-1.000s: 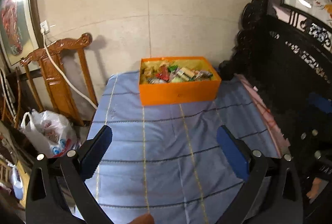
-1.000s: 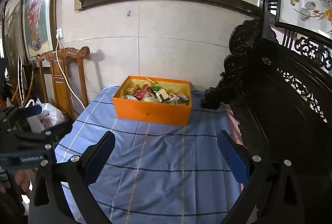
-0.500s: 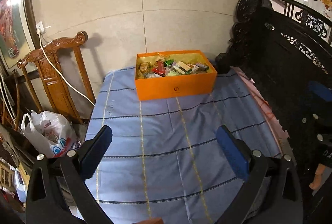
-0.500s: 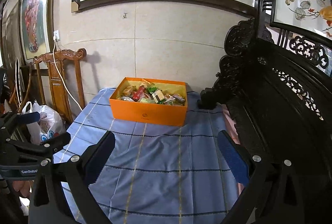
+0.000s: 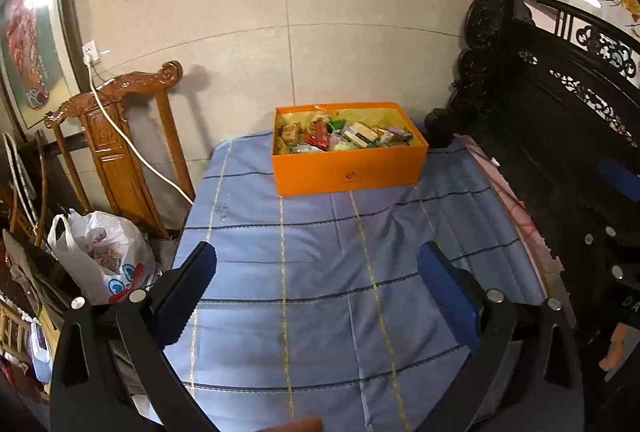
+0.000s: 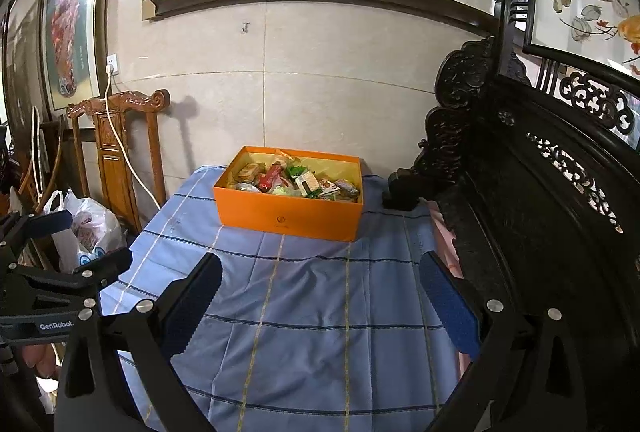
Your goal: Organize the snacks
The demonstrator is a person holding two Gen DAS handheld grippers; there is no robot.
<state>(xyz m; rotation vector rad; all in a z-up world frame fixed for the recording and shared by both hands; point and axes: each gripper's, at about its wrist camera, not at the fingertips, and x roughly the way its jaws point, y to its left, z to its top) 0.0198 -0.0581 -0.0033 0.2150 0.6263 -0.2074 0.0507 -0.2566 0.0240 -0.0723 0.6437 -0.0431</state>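
Note:
An orange box [image 5: 348, 168] full of mixed snack packets [image 5: 344, 136] stands at the far end of a blue checked tablecloth [image 5: 328, 264]; it also shows in the right wrist view [image 6: 288, 216]. My left gripper [image 5: 316, 264] is open and empty, well short of the box above the cloth. My right gripper [image 6: 320, 268] is open and empty too, also back from the box. The left gripper's body shows at the left edge of the right wrist view [image 6: 52, 296].
A carved wooden chair [image 5: 120, 136] with a white cable stands left of the table, with a white plastic bag [image 5: 100, 256] on the floor beside it. A dark carved bench [image 6: 540, 192] runs along the right. A tiled wall with framed pictures is behind.
Both grippers have pulled back and lifted a little, so the box looks smaller and further away. Both stay open and empty.

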